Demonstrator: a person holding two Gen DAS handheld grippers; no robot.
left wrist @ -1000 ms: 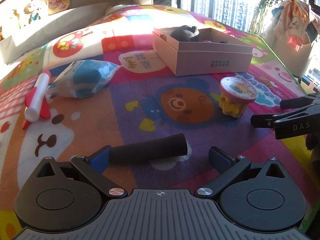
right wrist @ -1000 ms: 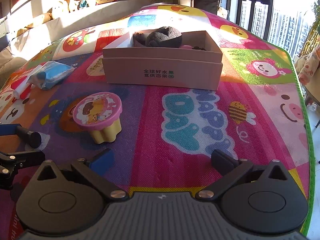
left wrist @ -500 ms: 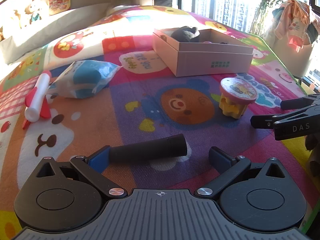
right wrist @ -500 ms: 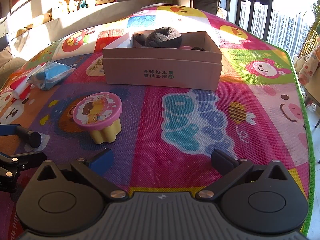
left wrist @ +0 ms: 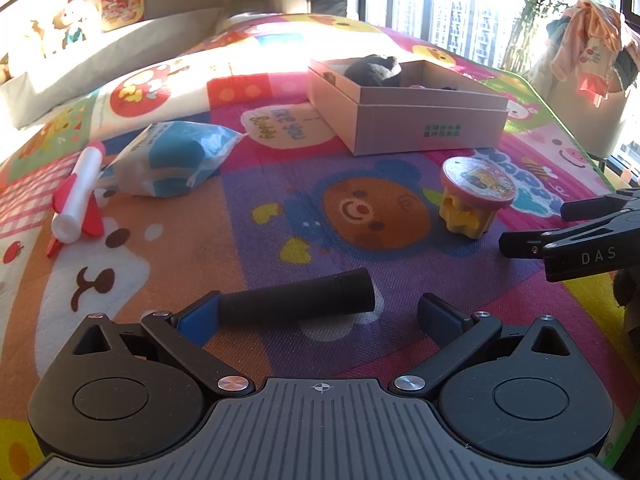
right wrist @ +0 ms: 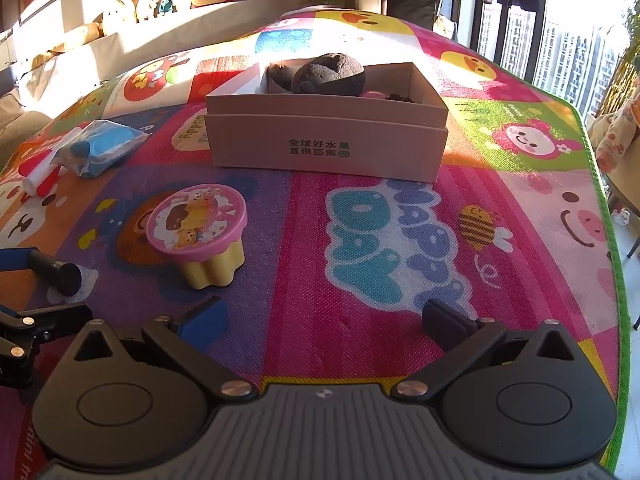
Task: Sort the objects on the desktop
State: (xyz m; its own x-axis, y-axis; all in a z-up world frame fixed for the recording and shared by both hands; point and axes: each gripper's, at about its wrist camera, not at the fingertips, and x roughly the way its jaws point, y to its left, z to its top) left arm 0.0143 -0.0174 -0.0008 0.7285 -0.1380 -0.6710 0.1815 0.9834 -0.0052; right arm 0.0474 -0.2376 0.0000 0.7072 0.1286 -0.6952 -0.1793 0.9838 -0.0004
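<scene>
A black cylinder lies on the colourful play mat, between the wide-open jaws of my left gripper, one end against the left blue pad. It also shows in the right wrist view. A pink-lidded yellow cup stands ahead-left of my open, empty right gripper; it shows in the left view too. A cardboard box holds a dark plush toy.
A blue-and-white packet and a red-and-white toy rocket lie at the left of the mat. The right gripper's fingers reach in from the right in the left view. The mat's green edge runs along the right.
</scene>
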